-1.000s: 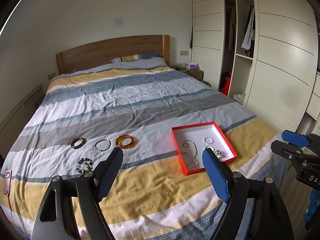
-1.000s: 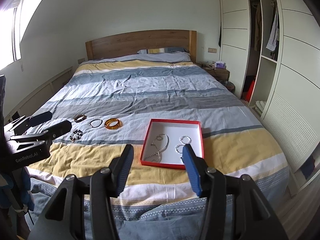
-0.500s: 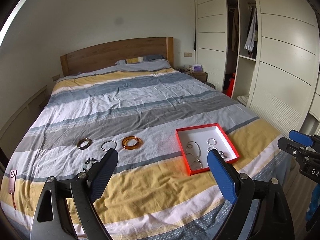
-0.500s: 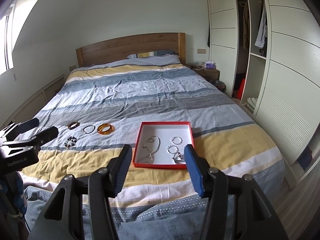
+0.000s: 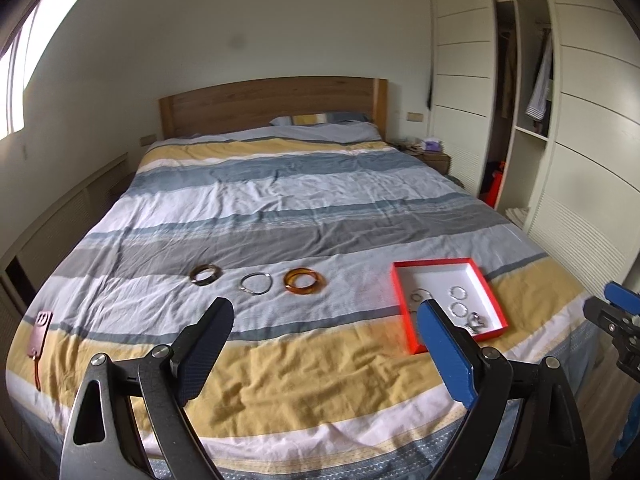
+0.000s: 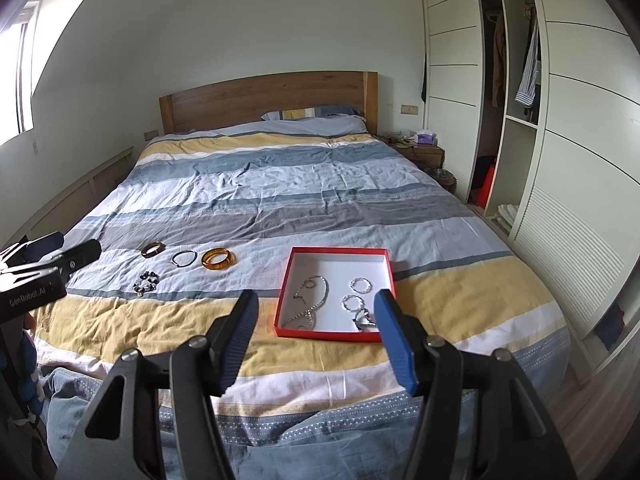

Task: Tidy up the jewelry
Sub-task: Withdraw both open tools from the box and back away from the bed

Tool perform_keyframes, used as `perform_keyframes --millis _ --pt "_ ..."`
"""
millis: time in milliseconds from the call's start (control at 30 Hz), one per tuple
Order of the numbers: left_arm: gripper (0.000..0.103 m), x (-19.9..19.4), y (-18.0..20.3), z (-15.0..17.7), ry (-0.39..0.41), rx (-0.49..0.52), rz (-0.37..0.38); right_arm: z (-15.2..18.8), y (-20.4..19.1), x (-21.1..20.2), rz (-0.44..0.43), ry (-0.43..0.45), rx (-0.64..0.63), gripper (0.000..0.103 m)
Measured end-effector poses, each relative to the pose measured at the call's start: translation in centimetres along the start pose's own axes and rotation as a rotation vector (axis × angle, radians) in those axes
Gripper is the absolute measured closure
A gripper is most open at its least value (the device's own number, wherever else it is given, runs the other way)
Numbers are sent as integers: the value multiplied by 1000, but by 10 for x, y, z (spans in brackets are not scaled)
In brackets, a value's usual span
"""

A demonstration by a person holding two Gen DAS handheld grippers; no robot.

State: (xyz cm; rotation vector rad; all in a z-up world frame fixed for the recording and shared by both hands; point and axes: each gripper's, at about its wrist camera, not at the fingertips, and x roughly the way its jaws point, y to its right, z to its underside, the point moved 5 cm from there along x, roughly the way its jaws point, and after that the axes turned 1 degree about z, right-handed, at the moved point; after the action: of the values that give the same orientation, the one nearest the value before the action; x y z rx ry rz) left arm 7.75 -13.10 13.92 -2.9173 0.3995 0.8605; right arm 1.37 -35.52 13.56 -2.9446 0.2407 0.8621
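A red tray (image 5: 402, 292) (image 6: 284, 292) with a white floor lies on the striped bed and holds a silver chain (image 6: 310, 300) and small silver rings (image 6: 361, 285). Left of it lie an amber bangle (image 5: 304, 281) (image 6: 217, 258), a thin silver bangle (image 5: 256, 283) (image 6: 184, 257), a dark brown bangle (image 5: 205, 274) (image 6: 153, 249) and a beaded bracelet (image 6: 145, 281). My left gripper (image 5: 324, 324) is open and empty above the bed's foot. My right gripper (image 6: 314, 312) is open and empty, just short of the tray.
A pink phone case (image 5: 40, 326) lies at the bed's left edge. A white wardrobe (image 6: 560, 128) with an open section stands along the right. A nightstand (image 6: 420, 148) stands beside the wooden headboard (image 6: 268, 96). The left gripper (image 6: 40, 268) shows in the right wrist view.
Both grippers have drawn back from the bed and lifted, so the jewelry and tray look smaller and farther off. Nothing on the bed has moved.
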Motion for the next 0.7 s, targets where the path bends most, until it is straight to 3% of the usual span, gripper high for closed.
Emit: perform_keyframes --millis 233,700 --pt "11 -1 -8 -2 9 -5 -35 -3 -7 -6 -8 23 -14 43" --pt "7 -18 11 -14 27 32 -55 -10 2 -25 15 74 -2 43"
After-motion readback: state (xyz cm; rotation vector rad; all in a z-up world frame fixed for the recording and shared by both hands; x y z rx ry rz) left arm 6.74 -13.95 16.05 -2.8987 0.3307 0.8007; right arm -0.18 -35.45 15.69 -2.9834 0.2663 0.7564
